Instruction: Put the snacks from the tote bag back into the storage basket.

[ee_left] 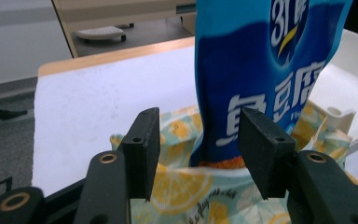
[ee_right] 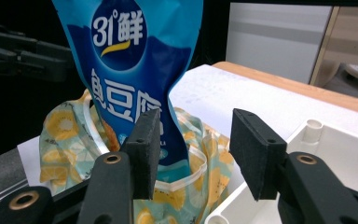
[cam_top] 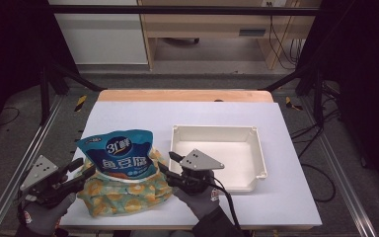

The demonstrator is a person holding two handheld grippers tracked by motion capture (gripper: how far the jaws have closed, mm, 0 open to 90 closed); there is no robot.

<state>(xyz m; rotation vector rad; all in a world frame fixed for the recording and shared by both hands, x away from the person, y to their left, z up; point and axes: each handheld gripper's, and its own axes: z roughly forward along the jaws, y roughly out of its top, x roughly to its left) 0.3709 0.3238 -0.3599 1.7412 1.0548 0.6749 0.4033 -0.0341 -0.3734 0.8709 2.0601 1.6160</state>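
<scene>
A blue snack bag (cam_top: pixel 121 153) (ee_left: pixel 265 70) (ee_right: pixel 130 70) stands upright in a lemon-print cloth pouch (cam_top: pixel 123 195) (ee_left: pixel 186 186) (ee_right: pixel 65 135) near the table's front. My left gripper (cam_top: pixel 84 169) (ee_left: pixel 198 140) hovers at the pouch's left edge, open, its pads touching nothing. At the pouch's right edge my right gripper (cam_top: pixel 168 163) (ee_right: pixel 193 144) is open too, with a clear gap between its jaws. Both point inward at the bag from opposite sides.
A white plastic tray (cam_top: pixel 212 128) (ee_right: pixel 307 140) (ee_left: pixel 340 114) sits just right of the pouch, close behind my right gripper. The white table sheet (cam_top: pixel 128 113) lies on a wooden top. Metal rails run along both sides.
</scene>
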